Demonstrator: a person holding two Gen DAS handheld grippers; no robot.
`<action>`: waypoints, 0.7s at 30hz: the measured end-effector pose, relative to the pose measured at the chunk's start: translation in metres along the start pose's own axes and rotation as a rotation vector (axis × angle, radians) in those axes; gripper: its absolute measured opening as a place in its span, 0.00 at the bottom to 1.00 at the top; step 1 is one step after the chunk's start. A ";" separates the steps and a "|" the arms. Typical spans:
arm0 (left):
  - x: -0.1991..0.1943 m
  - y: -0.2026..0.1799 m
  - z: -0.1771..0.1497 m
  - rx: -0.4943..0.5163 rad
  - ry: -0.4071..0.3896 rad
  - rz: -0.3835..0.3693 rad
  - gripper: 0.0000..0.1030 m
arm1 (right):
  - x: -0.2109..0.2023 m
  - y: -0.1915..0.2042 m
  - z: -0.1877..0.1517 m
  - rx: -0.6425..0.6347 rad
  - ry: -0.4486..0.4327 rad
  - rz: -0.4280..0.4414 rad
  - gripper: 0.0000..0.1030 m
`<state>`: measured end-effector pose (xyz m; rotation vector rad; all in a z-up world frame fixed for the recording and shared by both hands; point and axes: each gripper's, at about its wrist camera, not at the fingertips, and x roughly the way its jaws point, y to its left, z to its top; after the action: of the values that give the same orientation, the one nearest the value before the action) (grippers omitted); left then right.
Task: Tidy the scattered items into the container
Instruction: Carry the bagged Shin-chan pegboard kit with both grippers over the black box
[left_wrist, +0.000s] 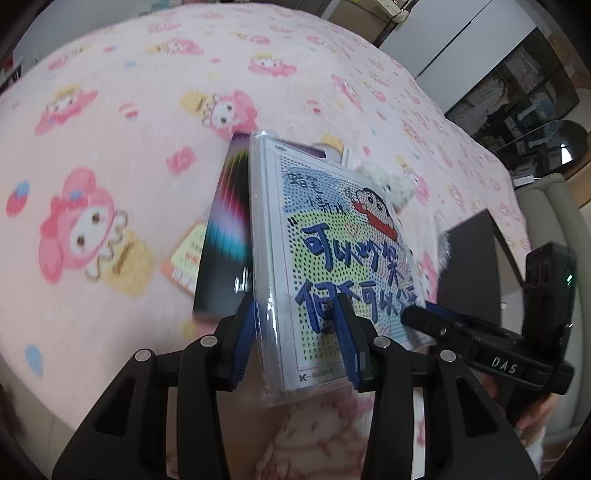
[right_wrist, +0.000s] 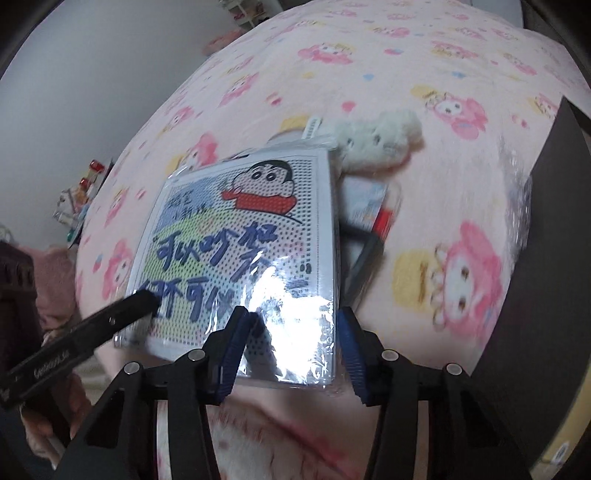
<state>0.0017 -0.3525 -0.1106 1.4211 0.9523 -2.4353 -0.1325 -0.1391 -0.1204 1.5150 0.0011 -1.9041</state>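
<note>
A plastic-wrapped cartoon bead-art kit (left_wrist: 325, 258) is held tilted above the pink bed. My left gripper (left_wrist: 295, 332) is shut on its lower edge. In the right wrist view the same kit (right_wrist: 243, 243) lies between the open fingers of my right gripper (right_wrist: 295, 350), and the left gripper's finger (right_wrist: 122, 310) clamps its left corner. The right gripper also shows in the left wrist view (left_wrist: 461, 332), at the kit's right edge. A dark box, the container (right_wrist: 535, 258), stands at the right; it also shows in the left wrist view (left_wrist: 469, 266).
A black rainbow-striped box (left_wrist: 229, 236), an orange card (left_wrist: 186, 258), a white plush toy (right_wrist: 376, 144), and a small pack with red (right_wrist: 373, 210) lie on the pink patterned blanket (left_wrist: 110, 129). Shelves and a chair stand beyond the bed's right side (left_wrist: 535, 110).
</note>
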 end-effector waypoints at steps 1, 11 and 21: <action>0.000 0.005 0.001 -0.012 -0.002 -0.012 0.43 | -0.001 0.001 -0.005 -0.008 0.008 0.008 0.44; 0.026 0.003 0.022 -0.026 0.006 0.023 0.45 | 0.028 -0.013 0.013 0.040 0.025 0.072 0.54; -0.035 -0.045 0.009 0.090 -0.055 -0.008 0.46 | -0.037 -0.002 -0.009 0.058 -0.088 0.081 0.48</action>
<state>-0.0059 -0.3290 -0.0585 1.3723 0.8484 -2.5384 -0.1232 -0.1148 -0.0924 1.4458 -0.1540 -1.9194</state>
